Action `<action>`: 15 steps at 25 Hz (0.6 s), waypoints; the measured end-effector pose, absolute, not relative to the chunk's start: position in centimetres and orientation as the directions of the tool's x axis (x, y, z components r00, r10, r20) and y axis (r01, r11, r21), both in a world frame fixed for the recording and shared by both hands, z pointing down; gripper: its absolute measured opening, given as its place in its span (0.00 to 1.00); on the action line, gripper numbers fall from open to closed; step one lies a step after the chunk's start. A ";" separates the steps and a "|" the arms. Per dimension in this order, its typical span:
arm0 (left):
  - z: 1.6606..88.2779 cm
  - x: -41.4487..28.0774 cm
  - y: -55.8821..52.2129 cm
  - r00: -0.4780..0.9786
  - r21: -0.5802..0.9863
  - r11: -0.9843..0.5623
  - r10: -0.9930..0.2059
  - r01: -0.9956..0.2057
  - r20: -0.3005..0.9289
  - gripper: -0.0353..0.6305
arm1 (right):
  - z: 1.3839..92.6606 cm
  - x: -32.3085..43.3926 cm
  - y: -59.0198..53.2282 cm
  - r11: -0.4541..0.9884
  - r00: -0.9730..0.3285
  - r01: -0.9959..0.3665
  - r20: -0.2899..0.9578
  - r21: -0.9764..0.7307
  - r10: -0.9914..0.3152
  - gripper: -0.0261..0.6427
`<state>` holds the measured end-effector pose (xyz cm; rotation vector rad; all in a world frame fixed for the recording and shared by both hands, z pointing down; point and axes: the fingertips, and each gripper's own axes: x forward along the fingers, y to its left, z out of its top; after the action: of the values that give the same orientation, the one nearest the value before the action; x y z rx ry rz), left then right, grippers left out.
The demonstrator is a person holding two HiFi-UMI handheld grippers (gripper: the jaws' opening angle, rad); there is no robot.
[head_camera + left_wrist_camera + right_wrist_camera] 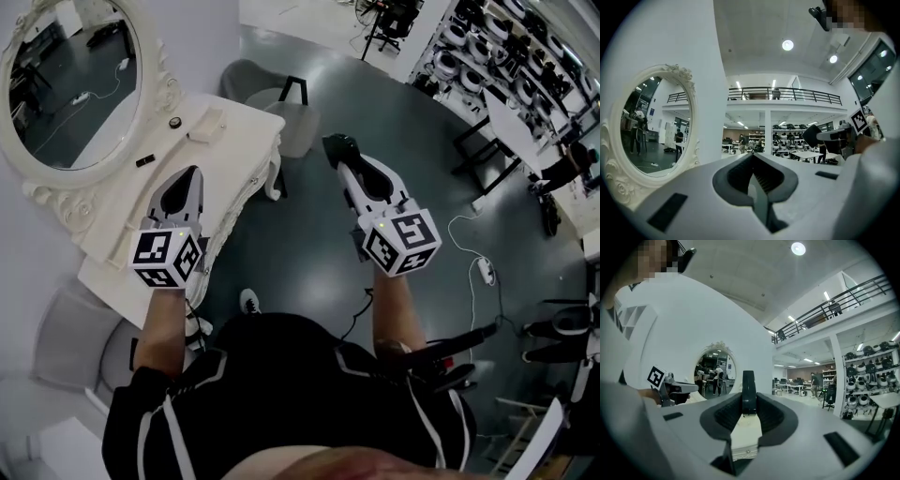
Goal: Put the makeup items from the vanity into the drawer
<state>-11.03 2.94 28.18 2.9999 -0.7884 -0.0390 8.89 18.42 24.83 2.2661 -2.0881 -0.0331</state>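
The white vanity [234, 155] stands at the left under its oval mirror [70, 84]. On its top lie a small black round item [174, 122], a white box [206, 124] and a short black item [145, 160]. My left gripper [194, 172] hovers over the vanity's near part, jaws shut [752, 157] with nothing between them. My right gripper [336, 145] is out over the dark floor, right of the vanity. It is shut [748, 397] on a cream makeup item with a black cap [746, 430], which stands upright between the pads.
A grey chair [272, 98] with a black frame stands past the vanity's far corner. A grey stool [70, 328] is at the lower left. Cables and a power strip [485, 270] lie on the floor at the right. Desks and shelves [506, 66] fill the far right.
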 end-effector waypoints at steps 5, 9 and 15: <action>28.5 -10.5 -2.7 0.865 0.050 -0.864 -0.502 -0.501 0.001 0.06 | 24.8 9.8 12.0 -0.062 0.064 -0.996 0.041 0.057 -0.997 0.18; 29.0 -10.6 -6.7 0.858 0.060 -0.857 -0.513 -0.512 0.005 0.06 | 25.1 10.2 7.3 -0.046 0.049 -0.997 0.053 0.055 -0.997 0.18; 29.6 -11.1 -12.1 0.852 0.065 -0.851 -0.523 -0.522 0.003 0.06 | 25.5 10.1 0.9 -0.027 0.030 -0.998 0.050 0.059 -0.998 0.18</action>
<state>-11.15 -12.07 29.60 2.9621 -0.8360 -0.0223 10.06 0.94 25.53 2.1974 -2.1354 -0.0084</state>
